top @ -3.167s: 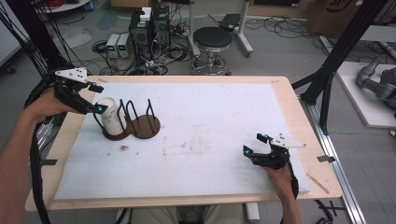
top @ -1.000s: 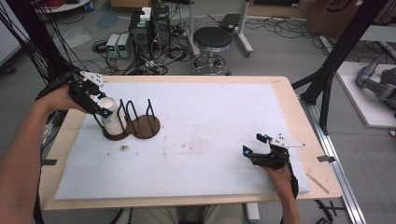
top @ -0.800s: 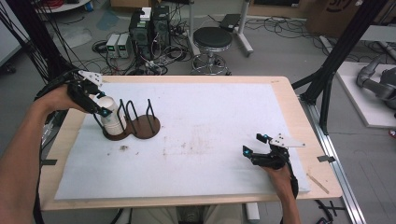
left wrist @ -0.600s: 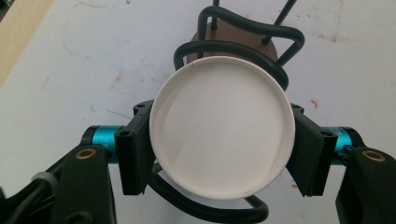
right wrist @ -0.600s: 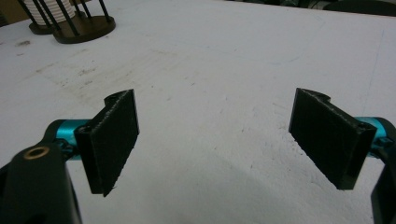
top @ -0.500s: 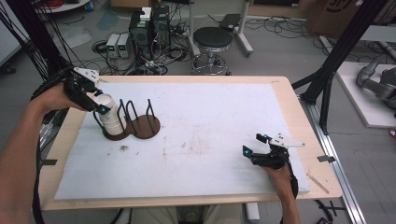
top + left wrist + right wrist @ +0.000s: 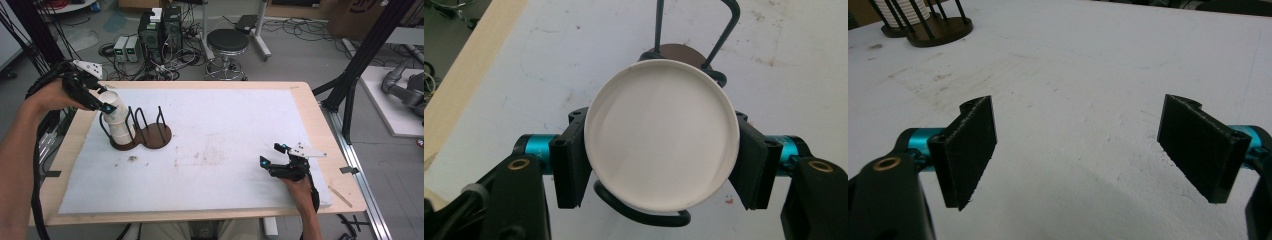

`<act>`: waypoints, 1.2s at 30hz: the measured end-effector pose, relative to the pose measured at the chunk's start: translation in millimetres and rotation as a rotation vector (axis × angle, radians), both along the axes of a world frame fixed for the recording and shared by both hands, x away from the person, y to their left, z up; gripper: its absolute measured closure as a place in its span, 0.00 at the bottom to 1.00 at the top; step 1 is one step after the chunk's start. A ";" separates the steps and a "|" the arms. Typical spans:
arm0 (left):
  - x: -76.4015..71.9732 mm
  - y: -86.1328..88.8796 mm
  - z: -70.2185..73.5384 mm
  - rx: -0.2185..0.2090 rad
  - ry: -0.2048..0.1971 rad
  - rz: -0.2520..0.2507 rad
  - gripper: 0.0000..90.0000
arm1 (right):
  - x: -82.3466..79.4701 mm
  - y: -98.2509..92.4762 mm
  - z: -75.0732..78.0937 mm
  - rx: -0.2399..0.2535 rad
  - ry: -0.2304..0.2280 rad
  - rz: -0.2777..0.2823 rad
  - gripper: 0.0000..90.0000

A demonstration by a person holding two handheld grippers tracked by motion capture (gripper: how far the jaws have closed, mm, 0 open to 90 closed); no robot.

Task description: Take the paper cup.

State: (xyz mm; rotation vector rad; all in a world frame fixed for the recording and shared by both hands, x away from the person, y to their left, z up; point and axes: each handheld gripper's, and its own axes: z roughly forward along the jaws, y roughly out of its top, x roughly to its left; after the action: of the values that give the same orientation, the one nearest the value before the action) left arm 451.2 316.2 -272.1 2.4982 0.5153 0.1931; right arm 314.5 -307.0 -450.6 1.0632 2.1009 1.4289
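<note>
Looking like matt white paper, smooth inside: cup point(image 7: 662, 135). Showing as thin dark metal wire on a brown wooden base: rack point(image 7: 150, 131). Appearing as stained, slightly rough white foam sheet point(image 7: 225, 135) over pale wooden table point(image 7: 307, 107). Reading as matt black pads point(image 7: 970, 150).

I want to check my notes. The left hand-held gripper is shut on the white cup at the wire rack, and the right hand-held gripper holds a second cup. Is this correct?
Not quite. The right hand-held gripper holds nothing: the right gripper view shows its jaws open over the bare white mat. The rest stands: the left hand-held gripper is shut on the white cup at the wire rack.
</note>
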 end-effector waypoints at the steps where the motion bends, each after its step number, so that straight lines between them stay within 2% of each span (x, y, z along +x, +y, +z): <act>1: 0.0 0.0 0.0 0.000 0.000 0.000 0.39 | 0.0 0.0 0.0 0.000 0.000 0.000 0.18; 6: -4.6 1.9 10.7 -0.021 -0.013 0.014 0.40 | -0.1 0.0 0.0 0.001 -0.001 0.000 0.18; 9: -7.5 2.5 16.7 -0.031 -0.032 0.002 0.40 | 0.0 -0.1 0.0 0.001 0.000 0.000 0.18; 11: -8.4 2.8 20.6 -0.018 -0.041 0.001 0.40 | 0.0 0.0 0.0 0.002 0.001 0.000 0.18; 17: -14.0 1.9 33.5 -0.030 -0.058 0.011 0.40 | -0.1 -0.1 0.0 0.000 -0.002 0.000 0.18; 20: -17.0 3.6 37.0 -0.048 -0.062 0.019 0.40 | 0.0 0.1 -0.1 0.000 -0.002 0.000 0.18; 25: -19.9 4.6 39.4 -0.046 -0.062 0.032 0.40 | -0.2 0.0 0.0 0.002 -0.002 0.001 0.18; 28: -27.2 1.2 43.7 -0.076 -0.066 0.028 0.40 | 0.4 -0.2 0.0 0.004 0.001 0.003 0.18; 30: -30.2 -0.1 45.1 -0.078 -0.073 0.016 0.40 | 0.7 -0.3 -0.1 0.009 0.007 0.003 0.18; 31: -33.4 -1.1 46.2 -0.094 -0.077 0.009 0.40 | 0.7 -0.3 -0.1 0.009 0.007 0.003 0.18; 32: -40.6 -3.2 47.5 -0.127 -0.089 0.006 0.40 | 1.2 -0.9 -0.1 0.009 0.010 0.005 0.18; 36: -51.2 -6.2 48.5 -0.154 -0.099 0.007 0.40 | 1.0 -1.2 -0.1 0.009 0.008 0.006 0.18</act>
State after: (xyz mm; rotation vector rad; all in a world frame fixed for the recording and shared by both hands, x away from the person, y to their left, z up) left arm 400.0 310.0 -223.6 2.3249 0.4800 0.2680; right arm 315.6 -308.2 -450.7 1.0686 2.1069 1.4411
